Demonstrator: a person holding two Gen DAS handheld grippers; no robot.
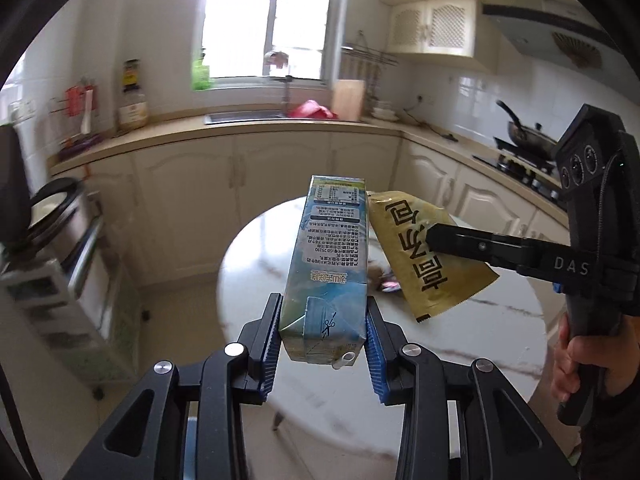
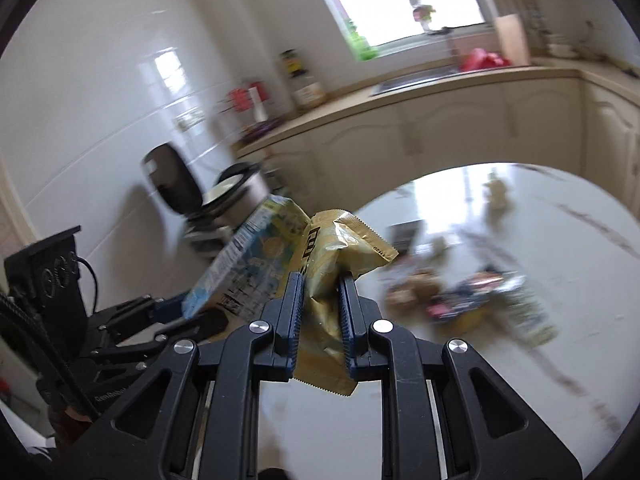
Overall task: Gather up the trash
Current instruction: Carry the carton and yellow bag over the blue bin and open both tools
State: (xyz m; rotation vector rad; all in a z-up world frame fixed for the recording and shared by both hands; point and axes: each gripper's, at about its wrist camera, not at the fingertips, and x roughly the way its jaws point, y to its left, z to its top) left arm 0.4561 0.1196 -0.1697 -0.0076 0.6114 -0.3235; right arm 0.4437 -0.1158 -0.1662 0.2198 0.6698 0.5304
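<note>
My left gripper is shut on a blue and green drink carton, held up over a round white marble table; a small white straw end sticks out at the carton's near corner. My right gripper is shut on a crumpled gold snack wrapper. In the left wrist view that gold wrapper hangs just right of the carton, pinched by the right gripper, with a hand on its handle. The right wrist view shows the carton just left of the wrapper, close to touching.
More trash lies blurred on the marble table. A small colourful scrap shows on the table behind the carton. A rice cooker stands on a rack at left. Kitchen counter with sink runs along the back; a stove with wok sits at right.
</note>
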